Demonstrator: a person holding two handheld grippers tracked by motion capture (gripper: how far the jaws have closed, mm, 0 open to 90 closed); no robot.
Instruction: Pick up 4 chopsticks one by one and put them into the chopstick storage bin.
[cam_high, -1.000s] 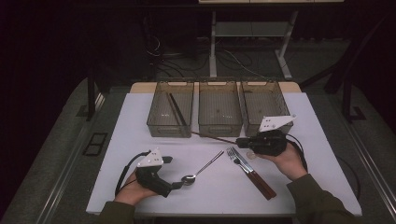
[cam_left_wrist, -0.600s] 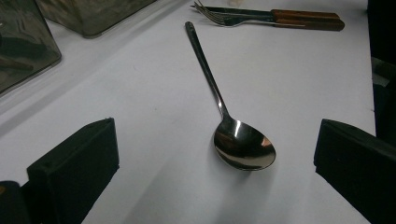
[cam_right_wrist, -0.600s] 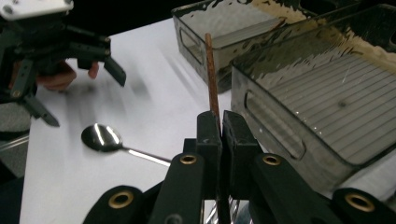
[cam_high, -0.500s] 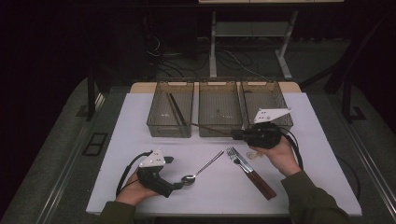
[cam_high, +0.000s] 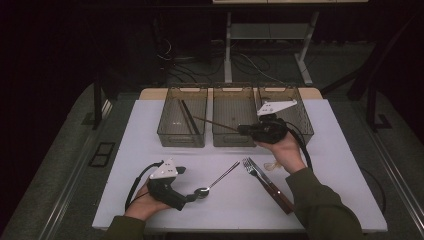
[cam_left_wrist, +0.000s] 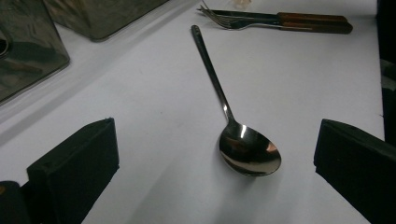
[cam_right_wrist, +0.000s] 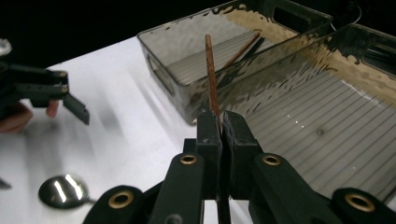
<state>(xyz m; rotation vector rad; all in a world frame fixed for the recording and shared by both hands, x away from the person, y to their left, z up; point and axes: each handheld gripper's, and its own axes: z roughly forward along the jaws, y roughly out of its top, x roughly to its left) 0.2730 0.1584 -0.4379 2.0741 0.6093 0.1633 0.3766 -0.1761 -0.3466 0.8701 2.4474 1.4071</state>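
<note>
High view: white table (cam_high: 150, 130), three clear bins; left bin (cam_high: 182, 122) already holds one chopstick. Right gripper (cam_high: 245, 130), jaws clamped on a chopstick (cam_high: 215, 123) whose long axis points left toward that bin, tip over its rim. Left gripper (cam_high: 192, 197) gapes wide around spoon bowl (cam_left_wrist: 250, 151). Chopstick's held end hidden between jaws.
</note>
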